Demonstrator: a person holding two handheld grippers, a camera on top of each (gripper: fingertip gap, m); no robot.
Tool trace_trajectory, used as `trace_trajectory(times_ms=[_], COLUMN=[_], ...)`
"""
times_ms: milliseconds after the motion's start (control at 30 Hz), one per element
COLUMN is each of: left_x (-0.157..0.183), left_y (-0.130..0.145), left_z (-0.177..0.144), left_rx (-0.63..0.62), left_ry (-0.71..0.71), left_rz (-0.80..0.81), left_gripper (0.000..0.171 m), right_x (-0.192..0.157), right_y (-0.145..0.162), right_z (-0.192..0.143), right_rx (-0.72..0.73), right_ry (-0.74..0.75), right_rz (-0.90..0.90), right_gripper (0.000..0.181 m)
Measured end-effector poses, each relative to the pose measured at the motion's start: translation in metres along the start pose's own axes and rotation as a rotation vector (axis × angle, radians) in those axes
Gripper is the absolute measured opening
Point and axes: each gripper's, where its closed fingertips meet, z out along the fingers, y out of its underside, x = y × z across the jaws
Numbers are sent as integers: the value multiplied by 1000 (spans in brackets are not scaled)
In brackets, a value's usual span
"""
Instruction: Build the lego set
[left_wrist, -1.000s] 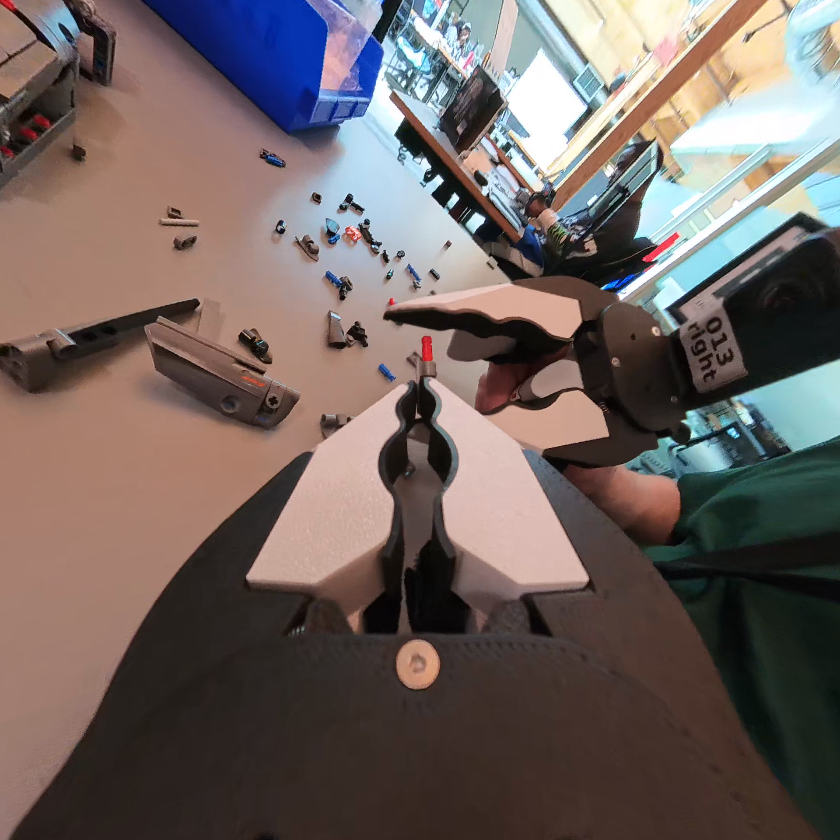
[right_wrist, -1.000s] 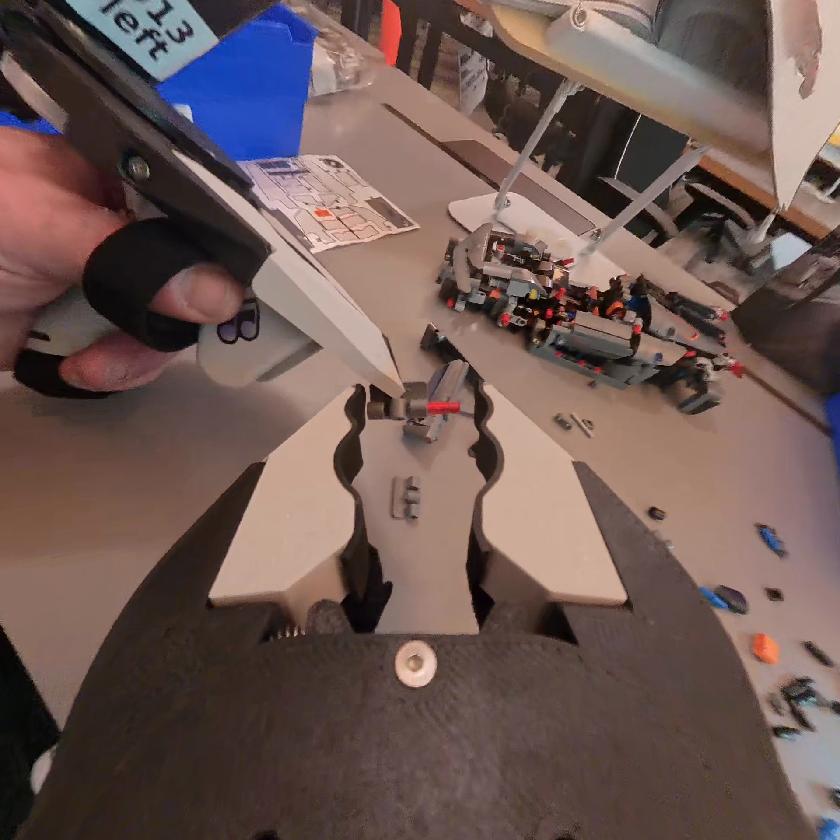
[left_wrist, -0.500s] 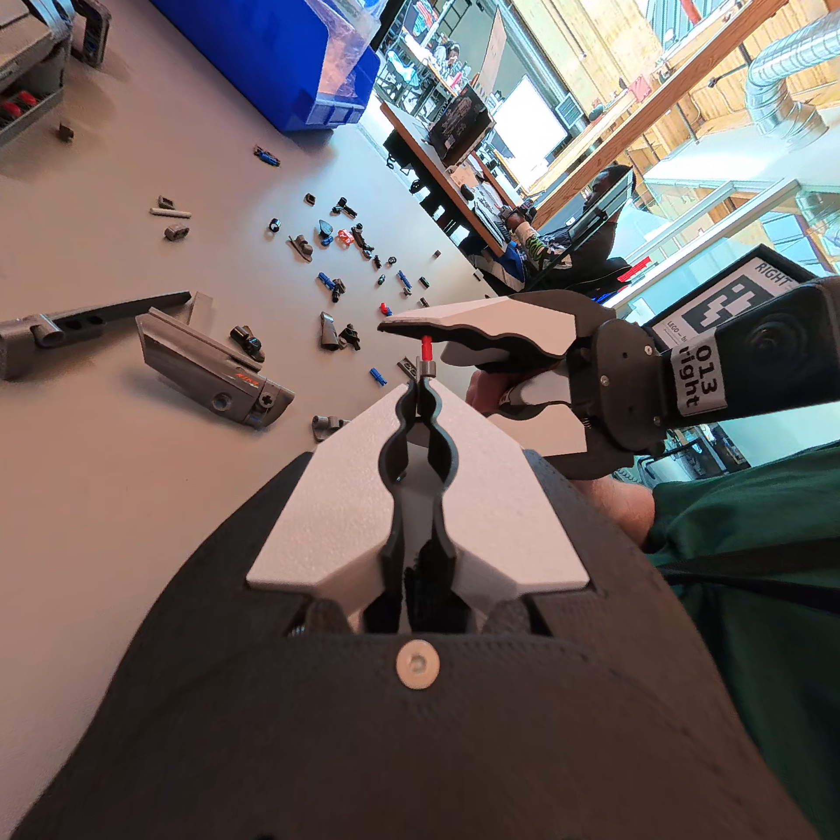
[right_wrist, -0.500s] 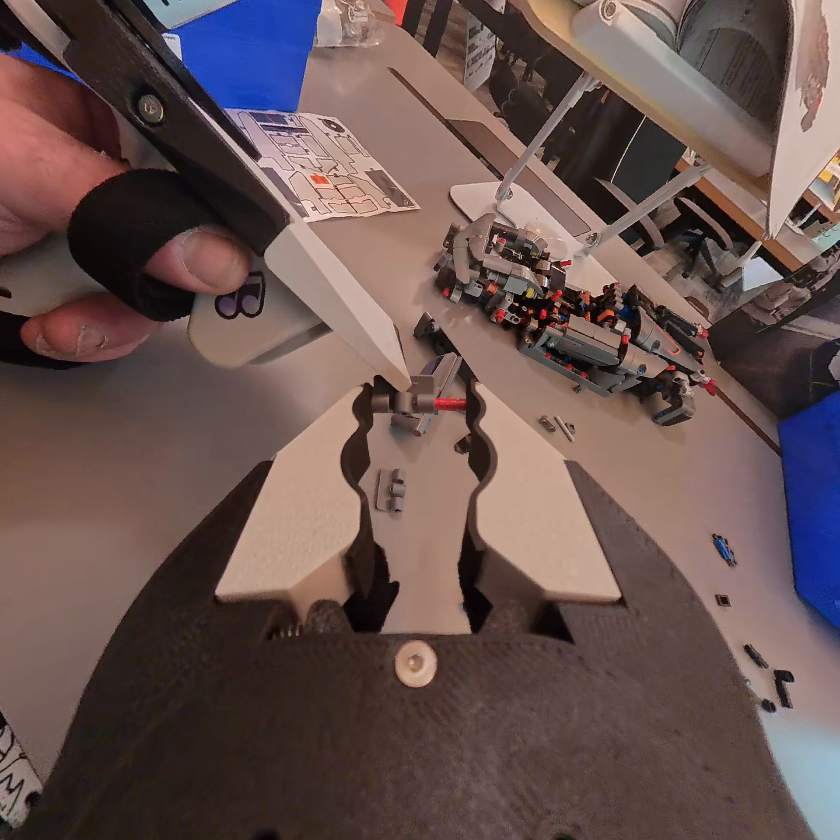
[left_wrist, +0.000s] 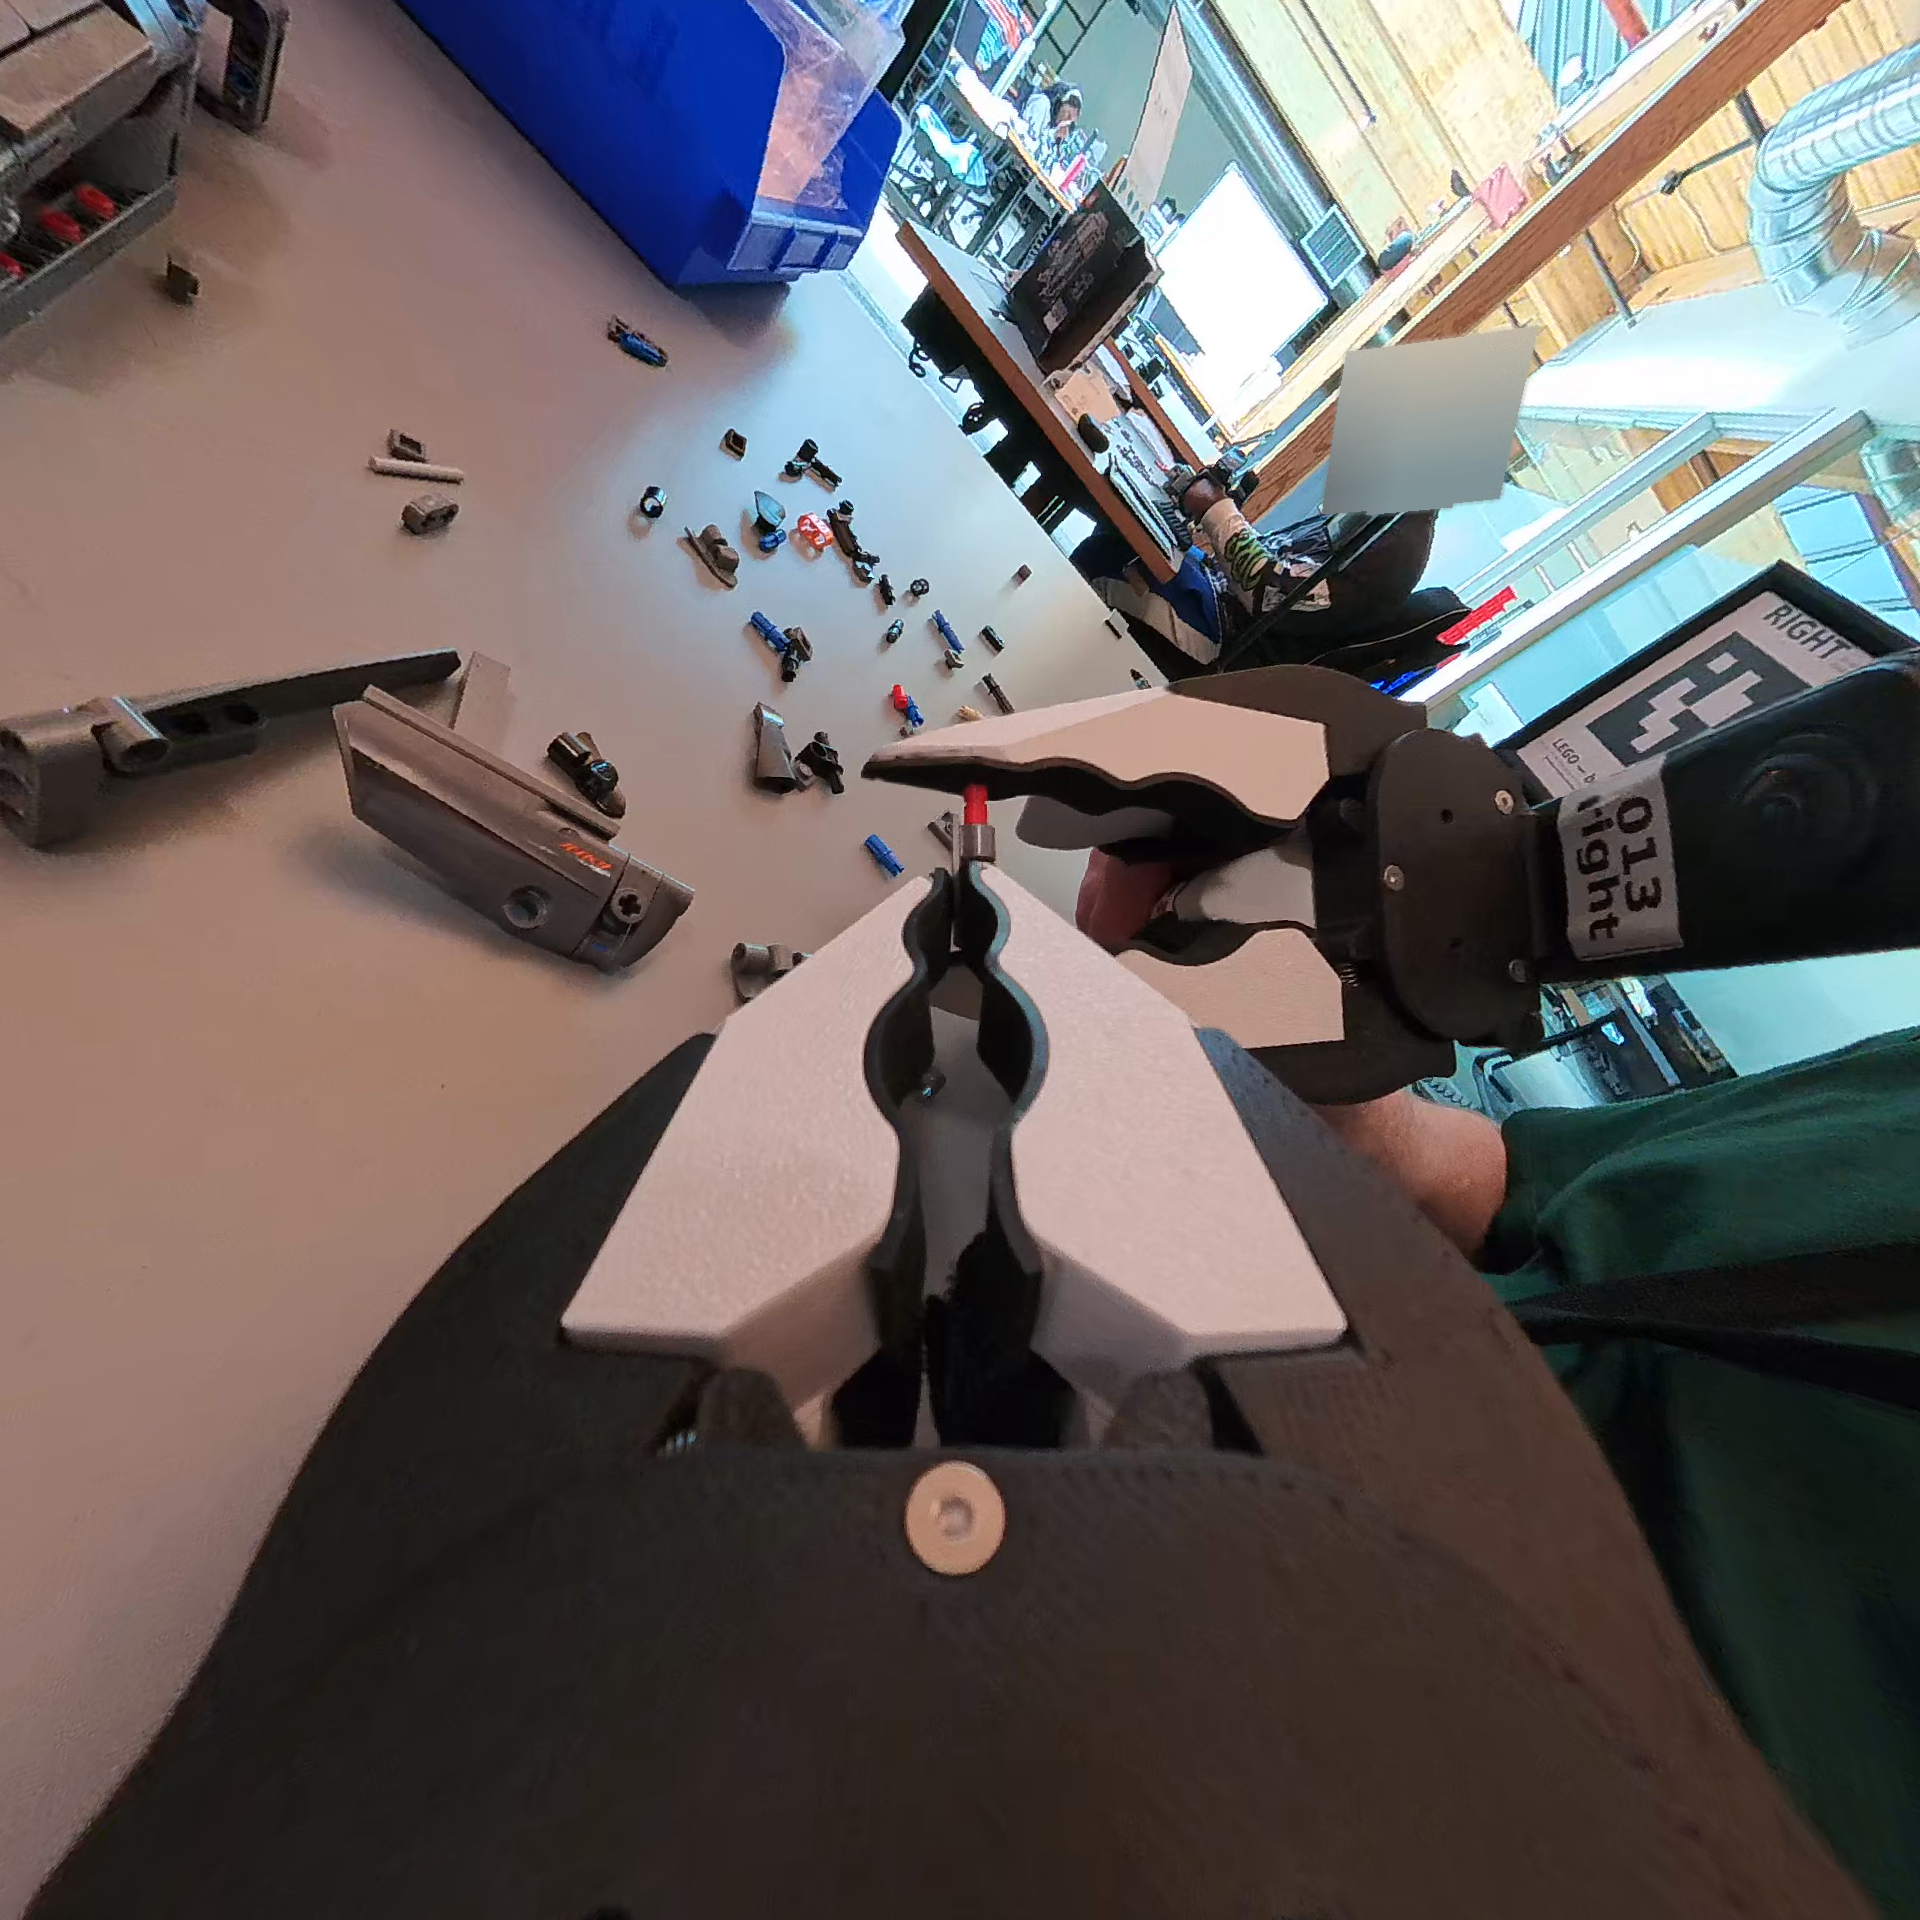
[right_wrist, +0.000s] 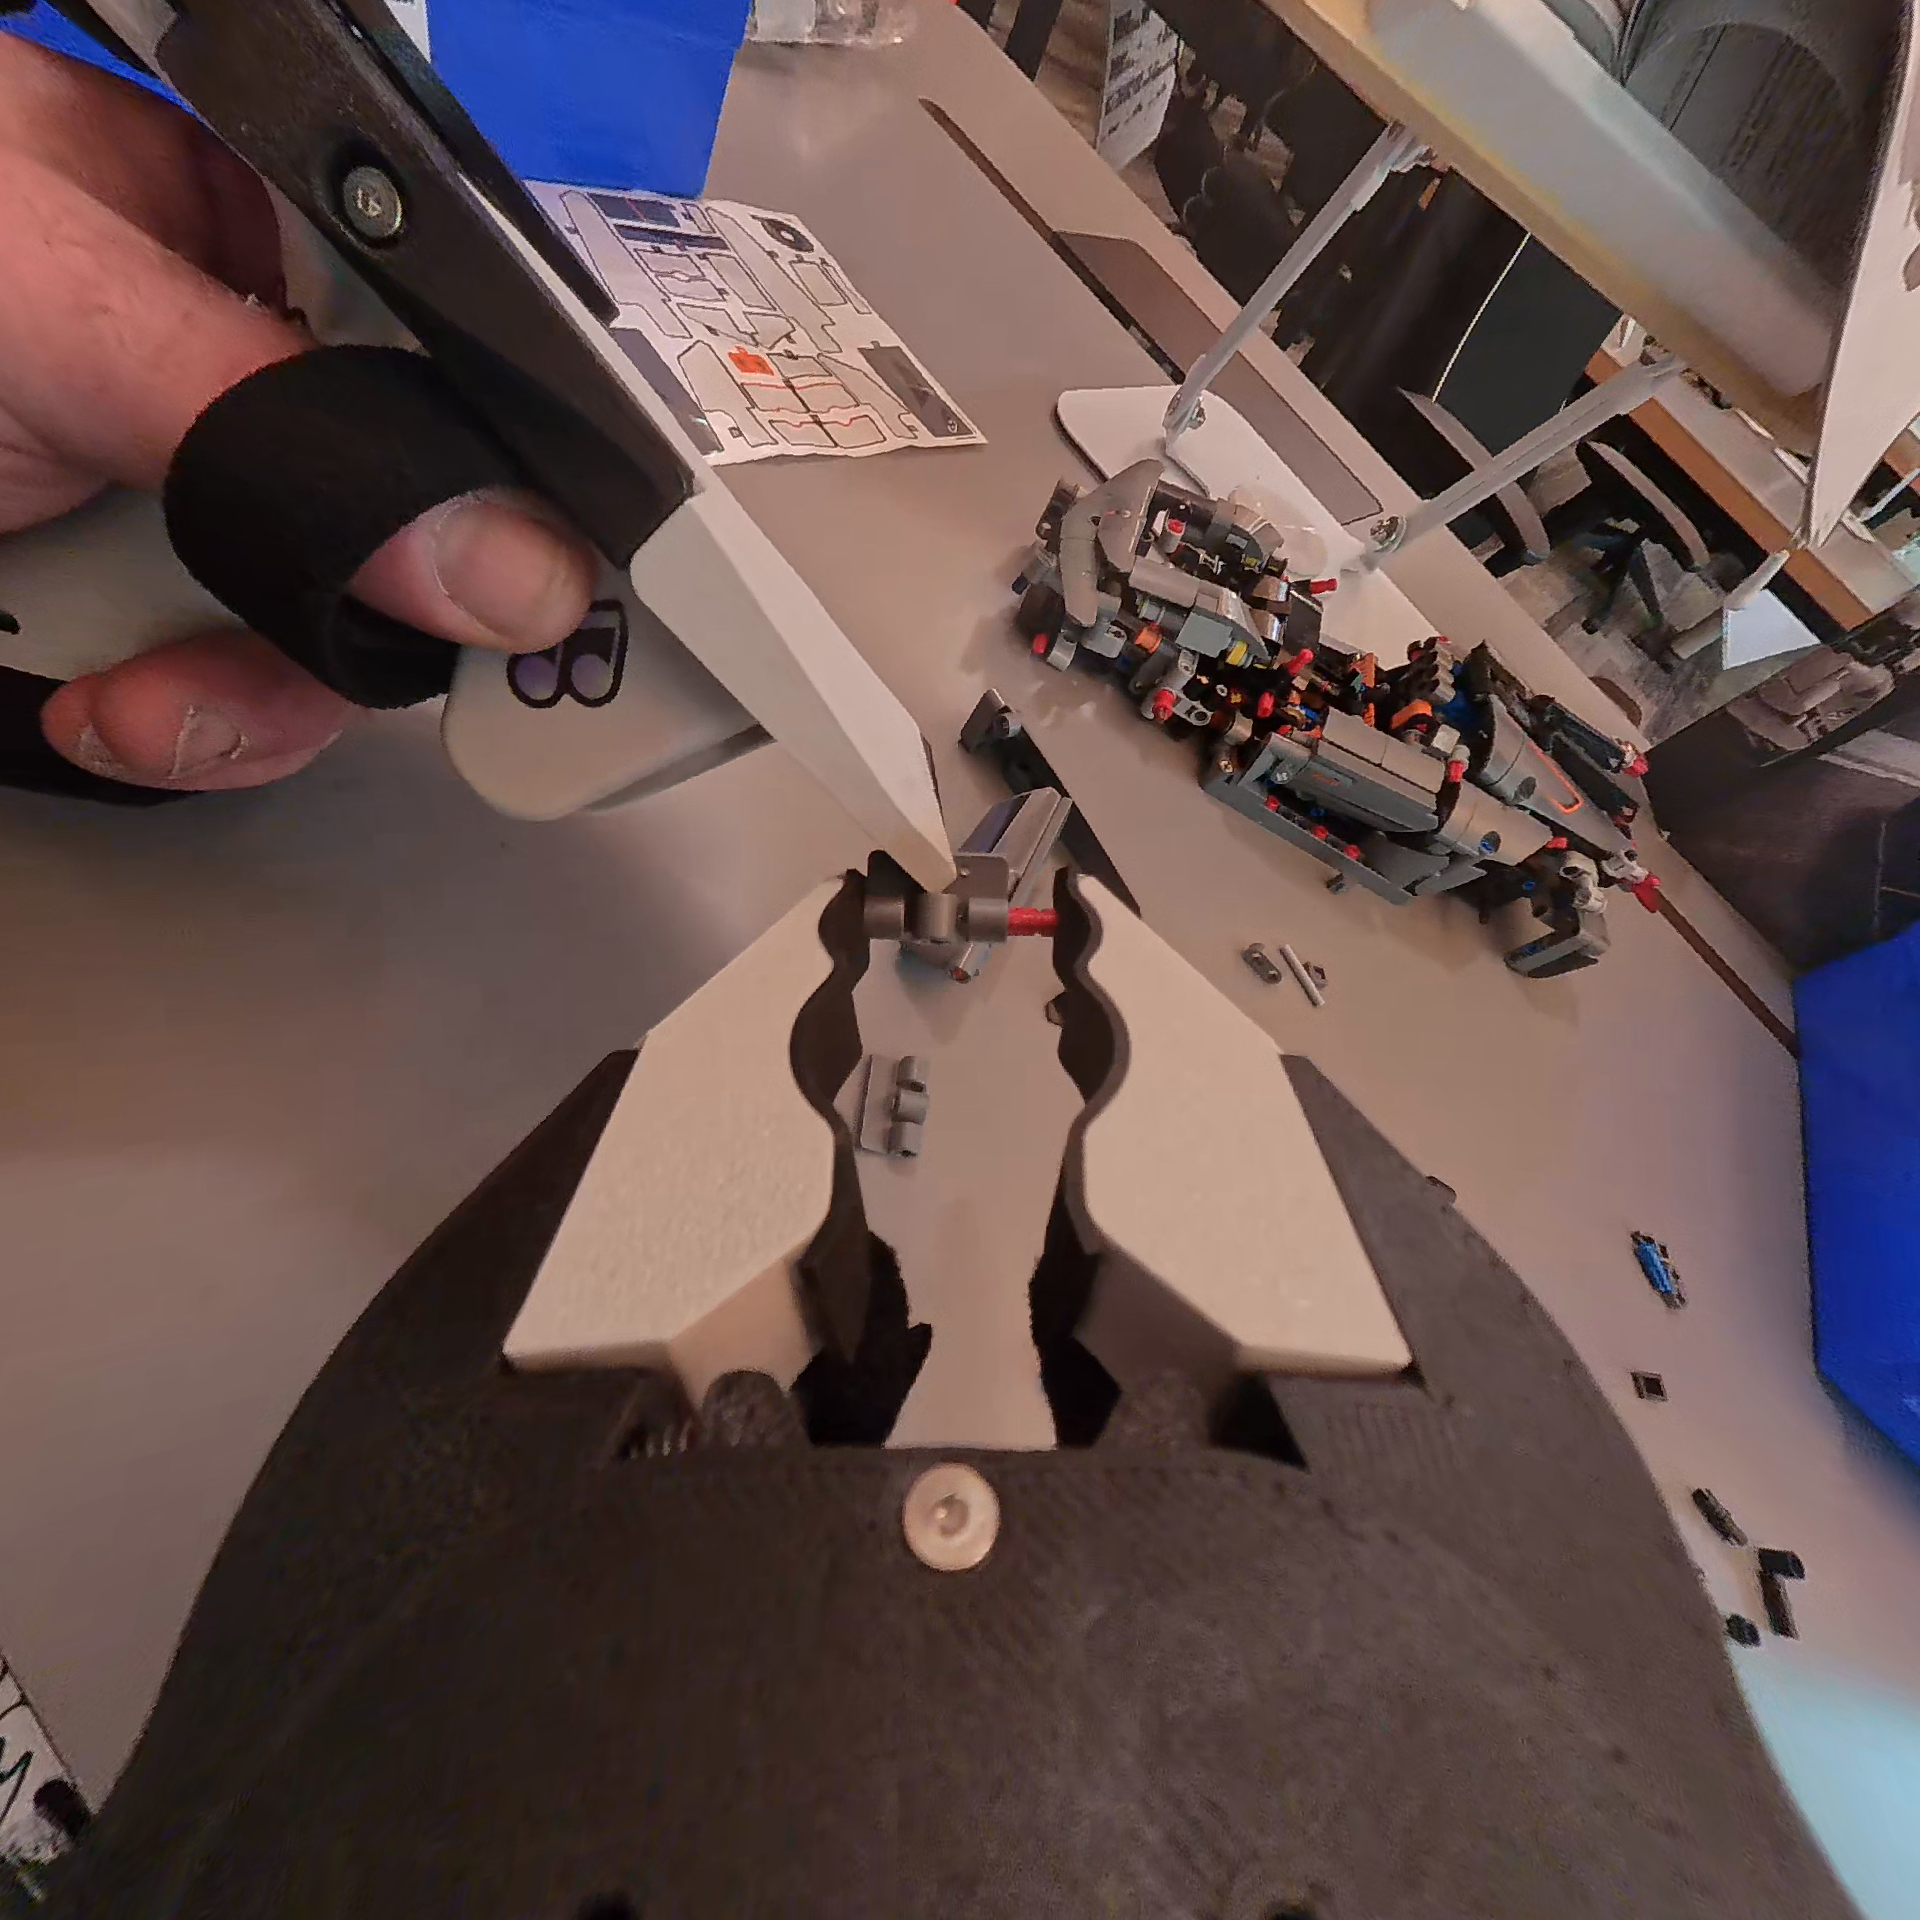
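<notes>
A: Lego set (right_wrist: 1340, 717), the half-built grey chassis, is lying on the table (right_wrist: 312, 1039) well beyond both tools, near a white lamp base (right_wrist: 1205, 436) and the sticker sheet (right_wrist: 769, 332). What is happening in the air?

B: The left gripper (left_wrist: 961, 894) is pinching a small grey connector (right_wrist: 935, 920) at its very tips, fingers pressed together on it. A red pin (left_wrist: 975, 798) is sticking out of that connector's far end.

A: And the right gripper (right_wrist: 956, 904)?

B: It is standing spread, straddling the piece. In the left wrist view one of its fingers (left_wrist: 1101, 743) is meeting the red pin's tip; the other is sitting beside the connector, apart from it. I judge it is getting ready to squeeze the pin deeper into the connector.

A: What is worrying you?

B: The left hold is shallow, just the tips. If the squeeze is landing off the pin's axis, the connector is likely twisting in that grip or popping out and dropping among the loose pieces (left_wrist: 821, 582) scattered on the table. The pin could also be cocking sideways instead of seating.

A: Anything below?

B: A small grey part (right_wrist: 891, 1107) and a grey panel (left_wrist: 499, 831) are lying underneath, so a dropped piece may be getting lost among look-alikes.
</notes>
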Motion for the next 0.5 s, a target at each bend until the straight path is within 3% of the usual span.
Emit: trace_trajectory(times_ms=[133, 167, 267, 367, 500], left_x=[3, 1, 2, -12, -19], left_y=[0, 0, 13, 39, 52], left_z=[-3, -4, -10, -18, -26], left_rx=[-7, -14, -140, -335, -449], left_ry=[24, 13, 41, -22, -49], left_rz=[-5, 1, 13, 77, 99], left_gripper=[0, 0, 0, 0, 0], right_x=[-3, -1, -1, 6, -6], right_y=[-5, -7, -2, 12, 37], right_z=[-2, -5, -18, -27, -23], right_rx=[23, 31, 17, -1, -117], right_ry=[-74, -80, -178, -227, -330], right_rz=[69, 79, 105, 118, 124], right_gripper=[37, 53, 53, 40, 29])
